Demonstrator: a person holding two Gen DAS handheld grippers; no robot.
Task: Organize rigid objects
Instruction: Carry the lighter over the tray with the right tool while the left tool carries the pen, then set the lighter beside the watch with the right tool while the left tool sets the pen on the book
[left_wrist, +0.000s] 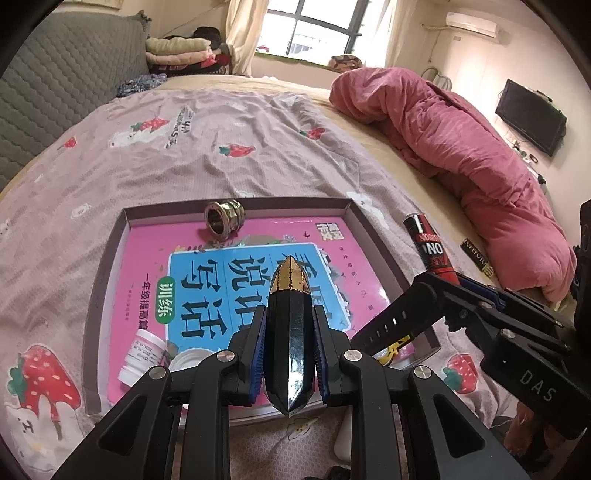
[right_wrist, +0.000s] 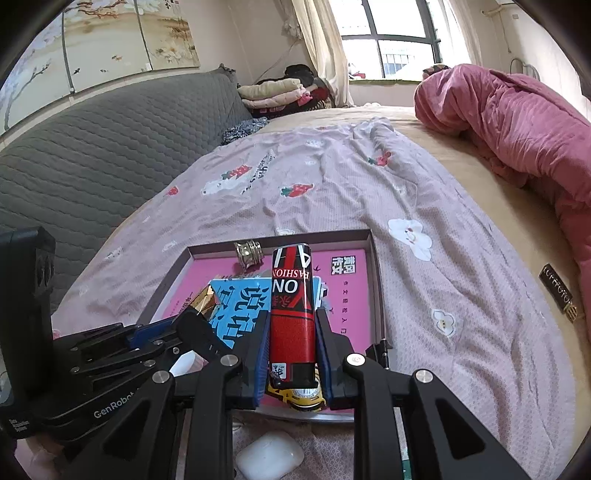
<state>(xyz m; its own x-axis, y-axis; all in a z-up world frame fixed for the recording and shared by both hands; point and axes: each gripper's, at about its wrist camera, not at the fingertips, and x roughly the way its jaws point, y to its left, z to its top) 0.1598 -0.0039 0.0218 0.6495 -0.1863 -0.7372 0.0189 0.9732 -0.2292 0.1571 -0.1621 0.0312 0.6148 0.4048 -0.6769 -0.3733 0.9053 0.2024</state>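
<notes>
My left gripper (left_wrist: 290, 354) is tilted down over the tray (left_wrist: 110, 266), its pads clamped on a black faceted bottle (left_wrist: 290, 332) with a gold cap; the bottle runs lengthwise between the fingers, cap poking out front. My right gripper (right_wrist: 291, 354) sits just beside it, also angled down, squeezing a red lighter (right_wrist: 291, 306) upright along its fingers. In the tray: a pink book (left_wrist: 240, 266), a brass fitting (left_wrist: 221, 218) by the far wall, and a white jar (left_wrist: 142, 356) near the front left.
</notes>
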